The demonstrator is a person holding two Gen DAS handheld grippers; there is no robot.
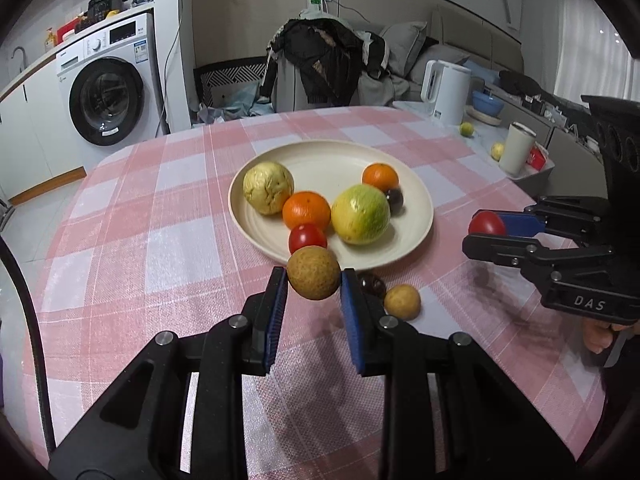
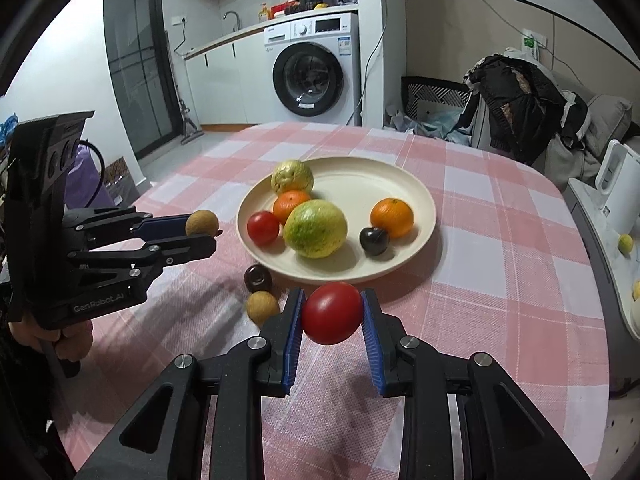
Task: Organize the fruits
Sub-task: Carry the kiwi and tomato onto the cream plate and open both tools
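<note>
Where pink checked cloth (image 1: pixel 120 240) spreads (washer (image 1: pixel 108 96) behind).

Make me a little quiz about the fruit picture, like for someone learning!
1. True or false: the left gripper holds a red tomato.
2. How many oranges lie on the plate?
A) one B) two C) three
3. Fill in: the right gripper grips a red ____.

Key:
1. False. It holds a brown longan.
2. B: one orange by the dark plum, another orange behind the green guava.
3. tomato
</note>
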